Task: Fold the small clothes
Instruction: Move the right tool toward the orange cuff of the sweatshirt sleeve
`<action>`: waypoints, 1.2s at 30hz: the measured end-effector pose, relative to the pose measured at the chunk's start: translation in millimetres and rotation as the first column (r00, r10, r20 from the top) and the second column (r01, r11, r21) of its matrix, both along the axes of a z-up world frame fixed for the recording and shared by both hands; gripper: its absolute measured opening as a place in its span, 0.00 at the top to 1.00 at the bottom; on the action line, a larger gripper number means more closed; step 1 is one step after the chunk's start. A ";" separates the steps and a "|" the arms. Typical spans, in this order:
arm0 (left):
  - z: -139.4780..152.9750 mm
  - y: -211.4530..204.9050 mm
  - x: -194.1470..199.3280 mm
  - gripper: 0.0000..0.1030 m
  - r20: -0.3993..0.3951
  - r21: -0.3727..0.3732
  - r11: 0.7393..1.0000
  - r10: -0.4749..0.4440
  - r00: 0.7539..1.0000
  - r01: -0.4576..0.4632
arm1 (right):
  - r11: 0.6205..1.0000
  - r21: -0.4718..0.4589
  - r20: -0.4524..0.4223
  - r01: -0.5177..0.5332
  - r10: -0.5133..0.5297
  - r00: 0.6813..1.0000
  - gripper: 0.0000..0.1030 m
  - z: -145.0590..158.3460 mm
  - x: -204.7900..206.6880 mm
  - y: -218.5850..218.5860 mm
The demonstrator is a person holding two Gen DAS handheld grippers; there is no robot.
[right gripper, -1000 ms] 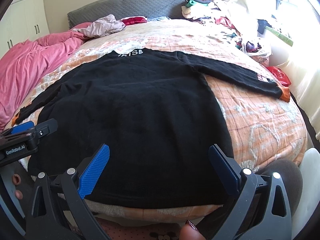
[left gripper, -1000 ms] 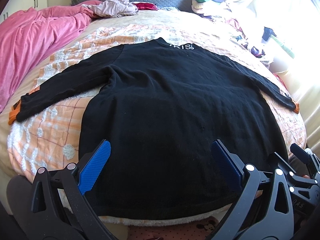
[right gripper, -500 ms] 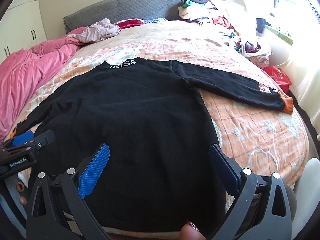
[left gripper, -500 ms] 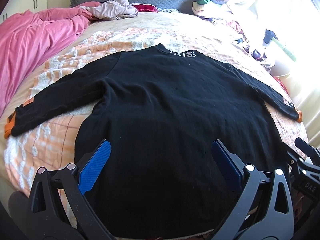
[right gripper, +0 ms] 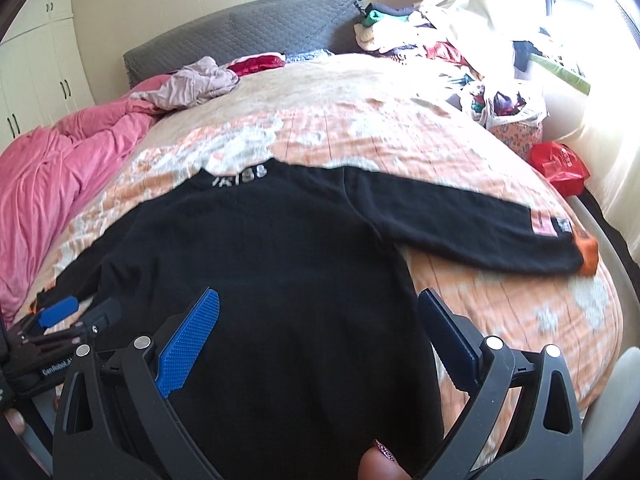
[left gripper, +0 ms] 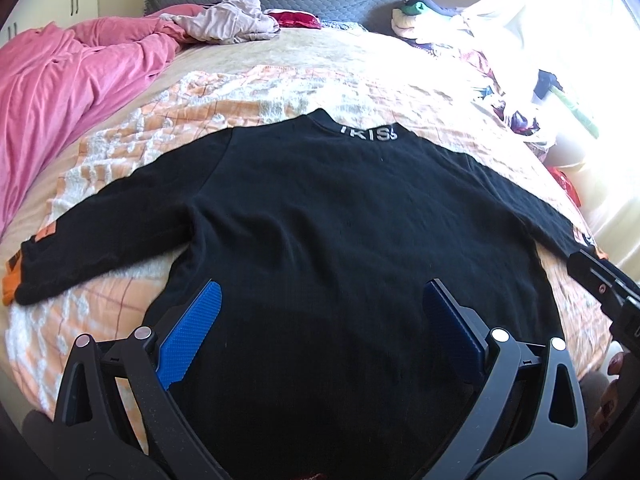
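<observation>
Left wrist view showed a black long-sleeved top (left gripper: 340, 232) lying flat on the bed's orange-and-white checked blanket (left gripper: 224, 96), collar away from the camera with pale lettering across the neckband (left gripper: 368, 134). Both sleeves were spread outward: the left sleeve (left gripper: 104, 232) ran toward the bed's left edge and ended in an orange cuff (left gripper: 9, 286), while the right sleeve (left gripper: 532, 204) reached toward the bright window side. The left gripper (left gripper: 320, 320) hung above the lower half of the top, its two blue-padded fingers (left gripper: 188, 340) spread wide apart with nothing between them. At the right edge of that view part of the right gripper (left gripper: 608, 292) was visible, beside the far cuff.

From the right wrist view, the same top (right gripper: 280, 280) filled the centre, and its right sleeve (right gripper: 460, 220) lay across the blanket (right gripper: 500, 300) with a patch and an orange cuff (right gripper: 586, 254) at the end. The right gripper (right gripper: 320, 320) was likewise held over the hem area with its blue pads (right gripper: 188, 344) wide apart and empty. The left gripper (right gripper: 72, 320) appeared low on the left, near the left sleeve's end; whether it touched the cloth could not be told.

A pink duvet (right gripper: 60, 184) was bunched along the left side of the bed, a crumpled pale garment (right gripper: 192, 84) and something red (right gripper: 256, 65) lay near the grey quilted headboard (right gripper: 248, 36), and a heap of mixed clothes (right gripper: 440, 40) sat at the far right corner. A red bag (right gripper: 560, 166) sat beyond the bed's right edge
</observation>
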State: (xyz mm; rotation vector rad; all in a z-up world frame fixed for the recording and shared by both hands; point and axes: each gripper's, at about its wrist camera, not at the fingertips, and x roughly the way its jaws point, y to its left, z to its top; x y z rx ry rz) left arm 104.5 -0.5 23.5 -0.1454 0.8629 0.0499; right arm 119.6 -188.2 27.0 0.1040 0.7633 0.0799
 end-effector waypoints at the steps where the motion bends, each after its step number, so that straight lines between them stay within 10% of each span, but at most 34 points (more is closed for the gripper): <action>1: 1.7 0.8 4.2 0.08 0.004 0.000 1.000 0.004 1.000 -0.004 | 1.000 -0.001 0.005 0.001 -0.001 1.000 0.04 2.6 3.7 0.4; 19: 16.1 6.9 67.1 0.08 0.003 0.004 0.999 0.040 0.999 -0.040 | 0.994 0.069 0.057 0.079 -0.083 0.995 0.04 35.1 82.8 -29.4; 36: -9.9 -20.5 113.4 0.08 -0.054 0.012 0.999 -0.034 0.998 0.034 | 0.921 0.106 0.010 0.376 -0.379 0.925 0.04 -6.3 96.0 -140.6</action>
